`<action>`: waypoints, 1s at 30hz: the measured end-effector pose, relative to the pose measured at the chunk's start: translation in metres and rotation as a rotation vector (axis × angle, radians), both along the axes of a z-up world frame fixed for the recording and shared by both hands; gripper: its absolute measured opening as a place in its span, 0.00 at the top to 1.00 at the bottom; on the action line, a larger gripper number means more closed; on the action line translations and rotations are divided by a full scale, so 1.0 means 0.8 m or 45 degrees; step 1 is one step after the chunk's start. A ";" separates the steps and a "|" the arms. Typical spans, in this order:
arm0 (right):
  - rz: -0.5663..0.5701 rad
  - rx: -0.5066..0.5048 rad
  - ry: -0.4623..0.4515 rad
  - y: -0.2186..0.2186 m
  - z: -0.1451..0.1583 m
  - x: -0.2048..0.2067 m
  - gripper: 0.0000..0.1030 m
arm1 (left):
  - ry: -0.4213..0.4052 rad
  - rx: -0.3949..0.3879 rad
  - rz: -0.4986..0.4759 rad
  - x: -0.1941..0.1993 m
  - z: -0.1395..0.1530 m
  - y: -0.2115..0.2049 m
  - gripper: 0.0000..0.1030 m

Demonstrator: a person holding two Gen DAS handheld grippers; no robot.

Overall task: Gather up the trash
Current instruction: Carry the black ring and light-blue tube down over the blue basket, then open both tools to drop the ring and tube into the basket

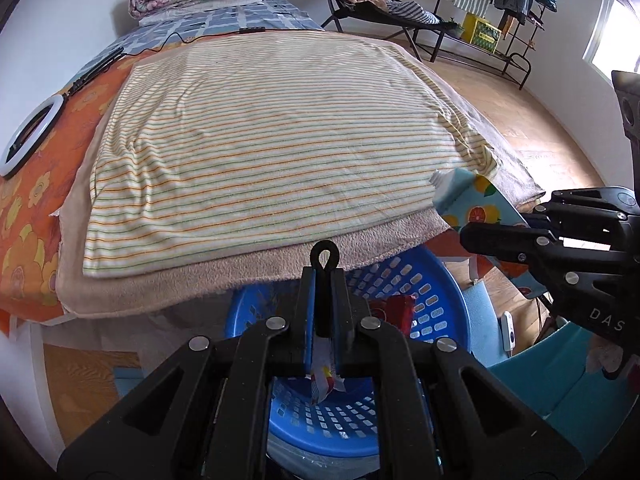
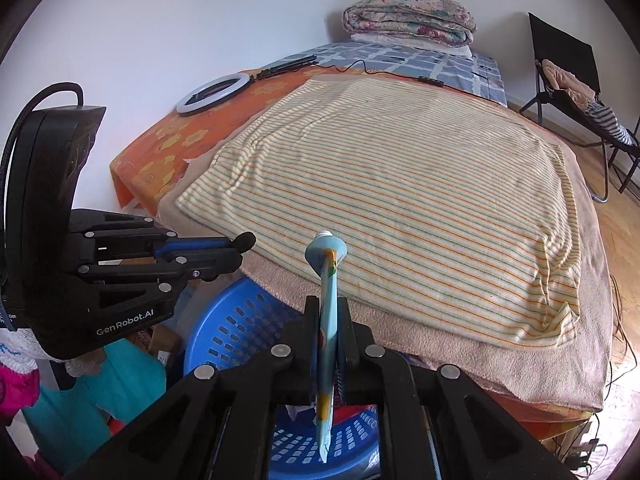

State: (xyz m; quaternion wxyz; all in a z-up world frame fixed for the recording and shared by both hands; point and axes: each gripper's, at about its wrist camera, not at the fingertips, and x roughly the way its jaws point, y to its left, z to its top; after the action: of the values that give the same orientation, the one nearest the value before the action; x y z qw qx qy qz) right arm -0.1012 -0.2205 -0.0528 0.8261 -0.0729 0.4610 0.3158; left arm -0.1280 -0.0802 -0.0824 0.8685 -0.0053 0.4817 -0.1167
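Both clamped: left gripper (image 1: 325,280) jaws pinch small wrapper (image 1: 322,376); right gripper (image 2: 328,312) jaws grip flattened carton (image 2: 329,280).

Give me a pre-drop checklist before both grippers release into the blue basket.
1. Left gripper shut on the small wrapper: ok.
2. Right gripper shut on the flattened carton: ok.
3. Wrapper over the blue basket: ok.
4. Carton's lower end over the basket opening: ok; its capped end reaches toward the striped blanket: not ok.
5. Room left in the basket: ok; a red packet lies inside.
6. Grippers apart: ok.
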 end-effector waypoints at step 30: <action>0.044 -0.081 0.170 0.001 -0.080 -0.053 0.95 | 0.211 0.047 0.034 -0.029 -0.099 -0.003 0.95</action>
State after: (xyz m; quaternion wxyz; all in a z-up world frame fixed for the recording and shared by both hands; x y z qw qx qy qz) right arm -0.1437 -0.2199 -0.1165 0.7852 -0.0860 0.5235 0.3195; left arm -0.1515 -0.0827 -0.1612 0.8271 -0.0056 0.5538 -0.0953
